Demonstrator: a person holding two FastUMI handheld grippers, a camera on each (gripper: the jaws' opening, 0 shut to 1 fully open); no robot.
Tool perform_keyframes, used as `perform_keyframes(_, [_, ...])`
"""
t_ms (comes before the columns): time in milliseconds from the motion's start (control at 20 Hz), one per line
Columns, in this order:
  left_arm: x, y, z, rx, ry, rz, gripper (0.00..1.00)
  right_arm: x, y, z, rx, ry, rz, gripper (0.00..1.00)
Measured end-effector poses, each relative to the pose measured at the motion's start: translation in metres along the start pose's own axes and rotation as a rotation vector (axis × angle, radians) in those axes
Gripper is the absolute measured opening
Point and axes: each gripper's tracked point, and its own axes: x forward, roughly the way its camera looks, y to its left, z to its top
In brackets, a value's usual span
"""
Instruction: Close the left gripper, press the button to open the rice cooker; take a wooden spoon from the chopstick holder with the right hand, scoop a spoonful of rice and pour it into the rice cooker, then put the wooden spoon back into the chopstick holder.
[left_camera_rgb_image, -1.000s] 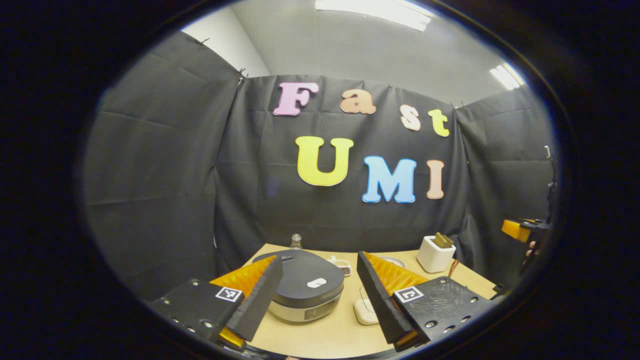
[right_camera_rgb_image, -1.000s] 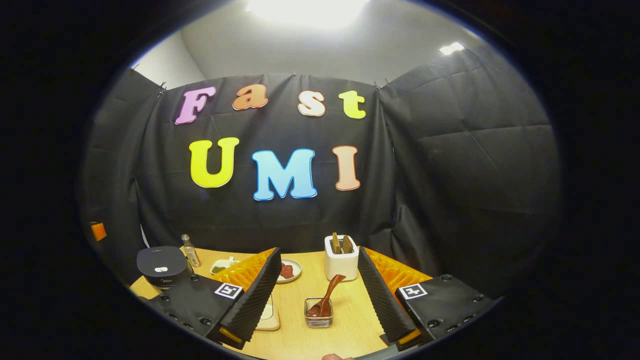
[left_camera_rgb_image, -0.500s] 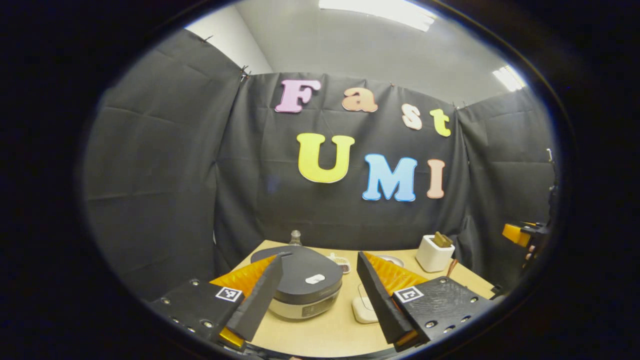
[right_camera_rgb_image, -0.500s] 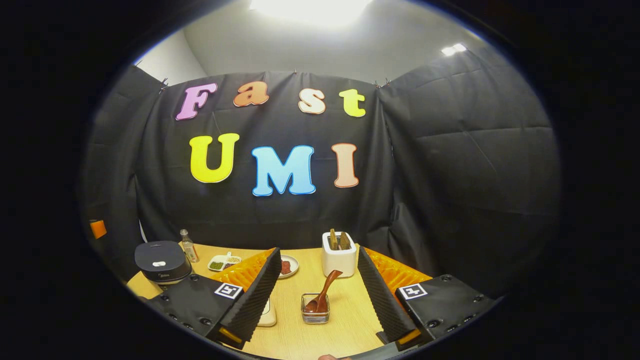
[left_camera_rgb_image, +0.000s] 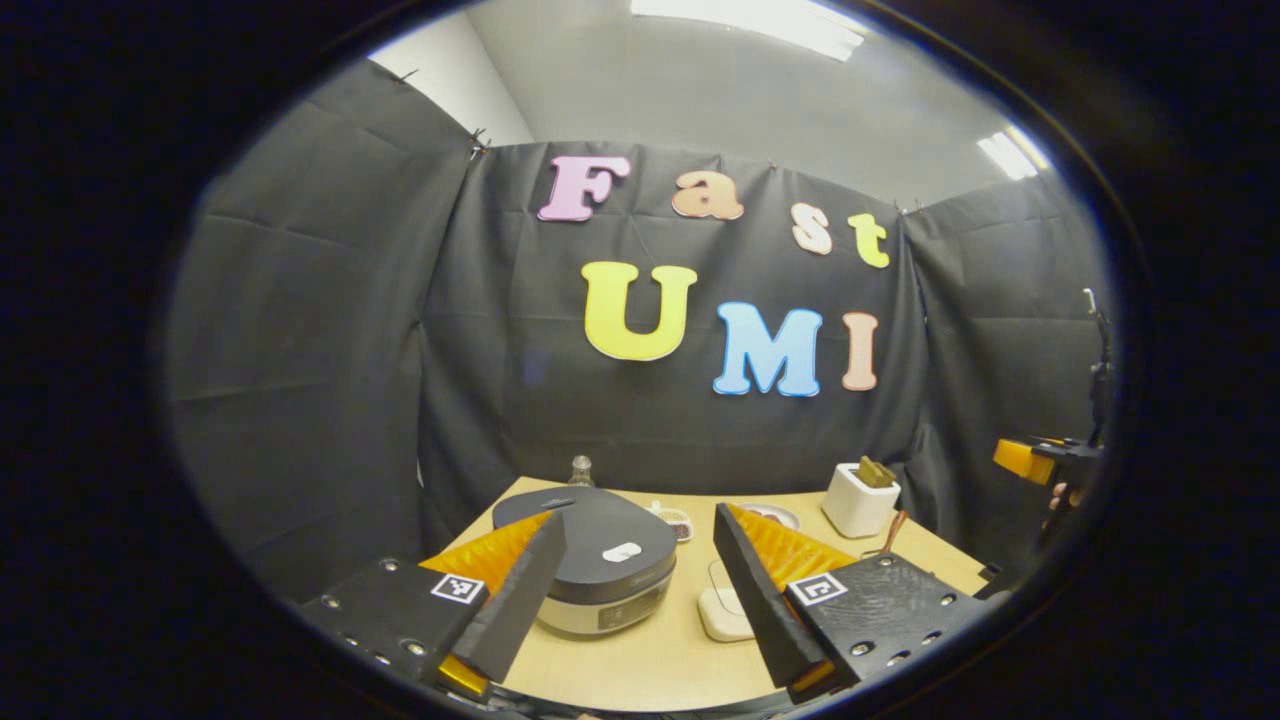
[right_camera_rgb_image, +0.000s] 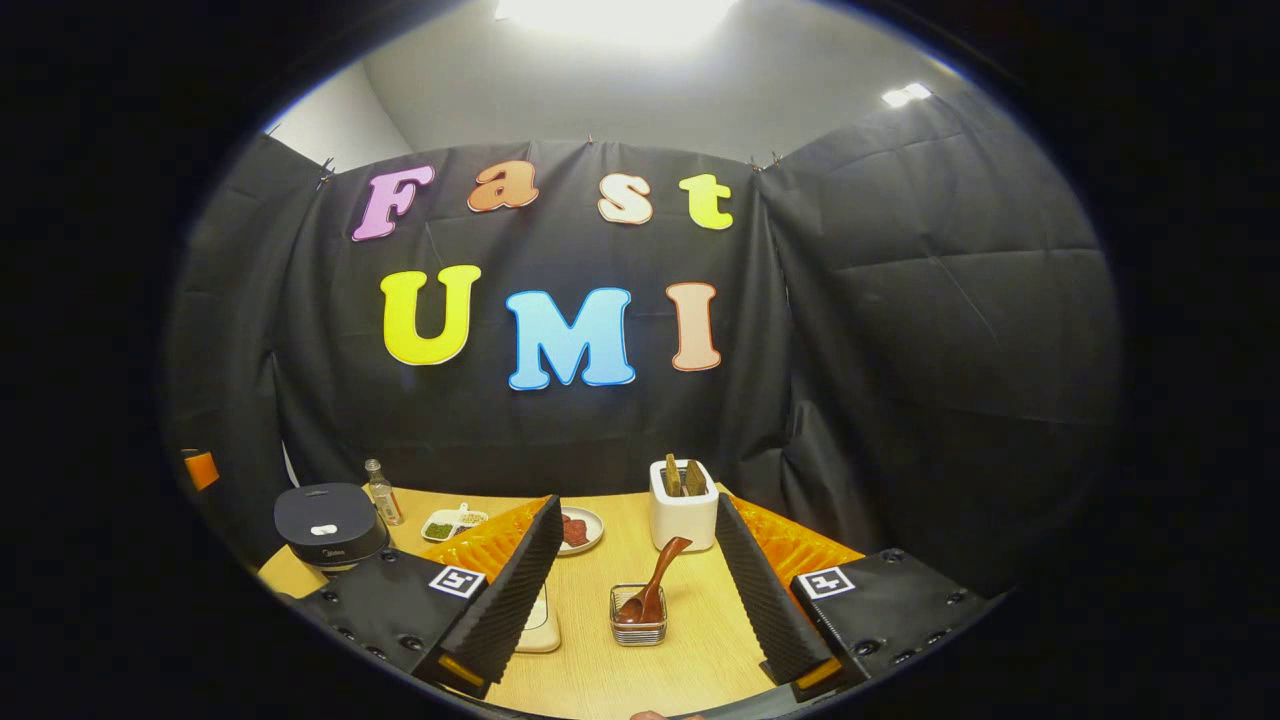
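The dark-lidded rice cooker (left_camera_rgb_image: 600, 580) stands shut just ahead of my left gripper (left_camera_rgb_image: 638, 514), its white button (left_camera_rgb_image: 622, 551) showing between the open fingers. Nothing is held there. In the right gripper view the cooker (right_camera_rgb_image: 330, 522) sits at the far left. My right gripper (right_camera_rgb_image: 636, 503) is open and empty above the table. Ahead of it stands the white chopstick holder (right_camera_rgb_image: 683, 515) with wooden handles (right_camera_rgb_image: 684, 477) sticking up. A brown wooden spoon (right_camera_rgb_image: 655, 585) leans in a small glass dish (right_camera_rgb_image: 638, 625) in front of the holder. The holder (left_camera_rgb_image: 860, 500) also appears at the right in the left gripper view.
On the wooden table (right_camera_rgb_image: 700, 650) are a small bottle (right_camera_rgb_image: 378, 492), a dish of green bits (right_camera_rgb_image: 447, 522), a plate with something red (right_camera_rgb_image: 578, 530) and a white pad (left_camera_rgb_image: 722, 615). A hand holds the other gripper (left_camera_rgb_image: 1040, 460) at the far right. Black cloth closes the back and sides.
The left gripper has drifted slightly, so the cooker sits a little higher and more to the left between its fingers. The right gripper has barely moved. Both stay open.
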Motion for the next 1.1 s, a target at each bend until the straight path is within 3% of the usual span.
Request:
perform_keyframes(150, [0.001,0.001,-0.001,0.008,0.002,-0.005,0.8,0.0,0.008,-0.001,-0.005,0.005,0.014,0.96])
perform_keyframes(250, [0.0,0.001,-0.003,0.015,0.012,-0.011,0.77,0.001,0.011,0.0,-0.008,0.008,0.021,0.96])
perform_keyframes(300, [0.0,0.009,-0.002,0.024,0.009,0.017,0.64,0.001,0.014,0.0,-0.011,0.008,0.026,0.96])
perform_keyframes(400, [-0.001,-0.001,-0.01,0.028,0.043,-0.028,0.37,0.002,0.02,0.002,-0.017,0.008,0.032,0.98])
perform_keyframes(450, [-0.001,0.007,-0.011,0.048,0.051,-0.005,0.38,0.003,0.023,0.004,-0.016,0.009,0.035,0.98])
perform_keyframes(550, [0.001,0.009,-0.014,0.058,0.072,-0.009,0.06,0.004,0.029,0.005,-0.013,0.01,0.048,0.96])
perform_keyframes(750, [0.008,-0.002,-0.023,0.0,0.146,-0.092,0.0,0.007,0.039,0.007,-0.003,0.03,0.058,0.98])
perform_keyframes(1100, [0.067,0.01,-0.035,-0.087,0.283,-0.093,0.01,0.023,0.022,0.002,-0.026,0.037,0.013,0.98])
